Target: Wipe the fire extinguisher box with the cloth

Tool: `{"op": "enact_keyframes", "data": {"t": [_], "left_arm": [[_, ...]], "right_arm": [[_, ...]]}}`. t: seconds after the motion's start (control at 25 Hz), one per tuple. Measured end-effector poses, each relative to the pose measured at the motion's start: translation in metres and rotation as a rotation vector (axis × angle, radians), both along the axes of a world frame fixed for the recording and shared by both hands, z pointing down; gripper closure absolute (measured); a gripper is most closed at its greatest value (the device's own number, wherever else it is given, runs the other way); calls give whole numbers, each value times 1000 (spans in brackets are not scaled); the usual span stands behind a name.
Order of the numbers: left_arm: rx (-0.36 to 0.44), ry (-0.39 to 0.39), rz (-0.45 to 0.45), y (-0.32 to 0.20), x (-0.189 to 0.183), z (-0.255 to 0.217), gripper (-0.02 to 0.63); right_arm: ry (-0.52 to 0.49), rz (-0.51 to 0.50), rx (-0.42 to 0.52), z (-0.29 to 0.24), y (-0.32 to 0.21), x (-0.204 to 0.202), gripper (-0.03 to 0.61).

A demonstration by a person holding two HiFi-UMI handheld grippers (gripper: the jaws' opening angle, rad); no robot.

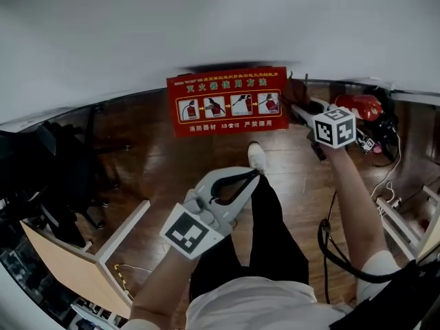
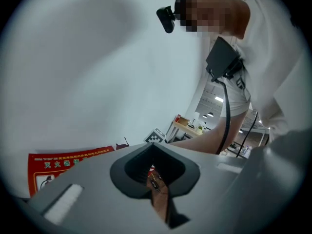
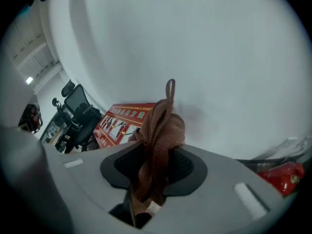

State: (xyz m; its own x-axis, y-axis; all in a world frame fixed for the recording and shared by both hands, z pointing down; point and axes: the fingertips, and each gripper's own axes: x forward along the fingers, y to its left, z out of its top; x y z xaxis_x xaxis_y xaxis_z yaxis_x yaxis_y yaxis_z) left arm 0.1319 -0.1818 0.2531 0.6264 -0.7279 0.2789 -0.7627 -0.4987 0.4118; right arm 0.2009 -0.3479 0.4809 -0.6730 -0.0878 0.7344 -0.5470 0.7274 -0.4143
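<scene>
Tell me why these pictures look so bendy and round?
Head view: the wide lens curves the wall edge by the box. Left gripper view: round, black corners, soft shadow on the wall. Right gripper view: round too, cloth fairly sharp.

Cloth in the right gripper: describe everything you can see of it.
The cloth is brown, a coarse knit by the look, bunched into an upright wad. The right gripper is shut on its lower part. The top sticks up past the jaws and ends in a thin loop. A small white tag shows at its bottom edge. It sits before the white wall, right of the red fire extinguisher box; contact with the box cannot be told.
</scene>
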Motion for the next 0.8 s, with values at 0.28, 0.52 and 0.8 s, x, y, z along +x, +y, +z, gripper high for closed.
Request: {"op": "enact_keyframes", "data": {"t": [0.28,0.52,0.8], "left_arm": [[-34,23,84,-22,35,18,615],[-97,51,137,-24,55,74,615],[-180,2,224,-6,50,161,615]], "right_arm": [[-232,68,-158,38,-7,18,453],[-361,13,-224,111,0,5,453],[-279,45,-277,246,-3,4,453]]}}
